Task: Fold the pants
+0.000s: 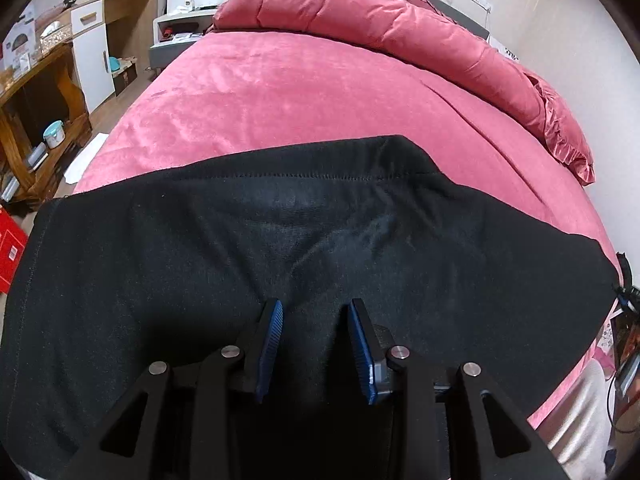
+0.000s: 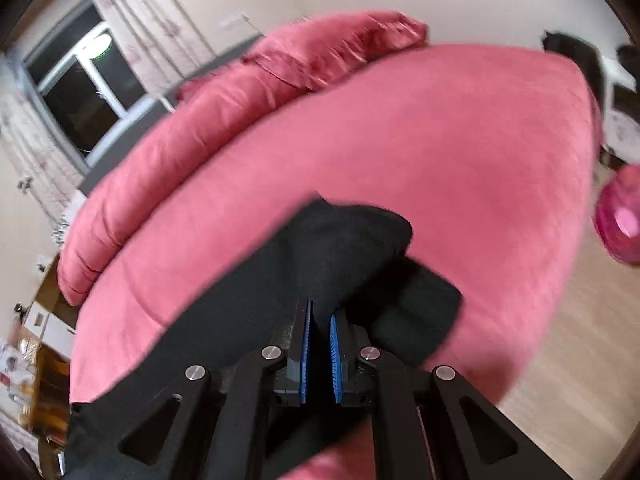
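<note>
Black pants (image 1: 280,220) lie spread across the near part of a pink bed (image 1: 300,92), their stitched hem running along the far edge. My left gripper (image 1: 315,306) hovers over the middle of the cloth, its blue pads (image 1: 272,344) apart, with a low ridge of fabric running up between them. In the right wrist view, a bunched end of the pants (image 2: 352,240) rises from the bed (image 2: 440,140). My right gripper (image 2: 321,308) is shut on that black cloth, a thin fold pinched between its pads. This view is blurred.
A rolled pink duvet (image 1: 360,20) lies along the far side of the bed. A wooden shelf unit (image 1: 36,120), a white cabinet (image 1: 92,64) and a red box (image 1: 8,248) stand to the left. A pink bin (image 2: 620,216) sits on the wooden floor (image 2: 580,340).
</note>
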